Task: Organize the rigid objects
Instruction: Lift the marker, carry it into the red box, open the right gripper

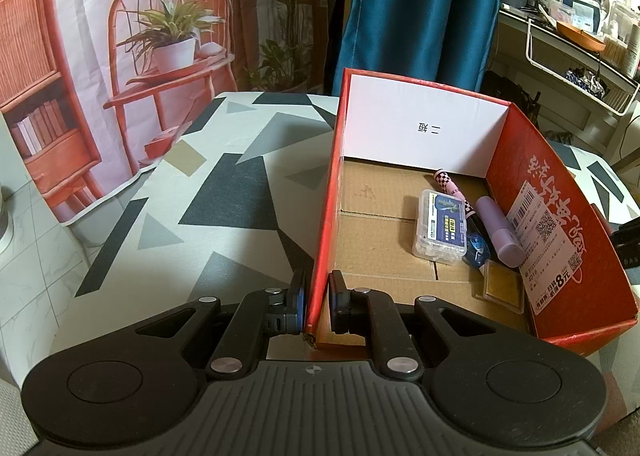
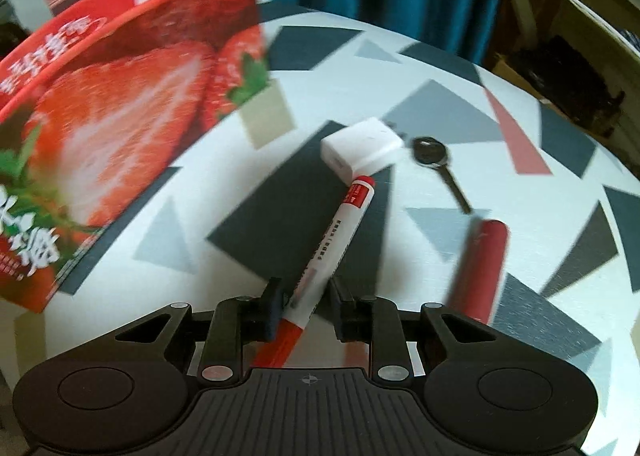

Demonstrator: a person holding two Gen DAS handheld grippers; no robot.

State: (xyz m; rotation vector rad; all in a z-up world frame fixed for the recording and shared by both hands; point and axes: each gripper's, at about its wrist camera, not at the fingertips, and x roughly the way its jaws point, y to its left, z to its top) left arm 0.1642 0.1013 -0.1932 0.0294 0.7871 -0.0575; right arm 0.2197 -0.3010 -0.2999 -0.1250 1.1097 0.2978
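Note:
My left gripper (image 1: 318,298) is shut on the left wall of the red cardboard box (image 1: 326,216), near its front corner. Inside the box lie a clear plastic case (image 1: 442,226), a checkered pen (image 1: 450,186), a lilac tube (image 1: 504,230), a blue correction tape (image 1: 478,248) and a small gold-faced pad (image 1: 504,290). My right gripper (image 2: 306,296) straddles a red-and-white marker (image 2: 328,252) lying on the table; its jaws stand a little apart from the marker. The box's strawberry-printed outer wall (image 2: 120,108) stands to the left.
On the patterned tablecloth (image 2: 440,68) past the marker lie a white block (image 2: 362,150), a black key (image 2: 438,166) and a red cylinder (image 2: 480,264). A blue curtain (image 1: 420,8) hangs behind the table. A cluttered shelf (image 1: 576,16) stands at the right.

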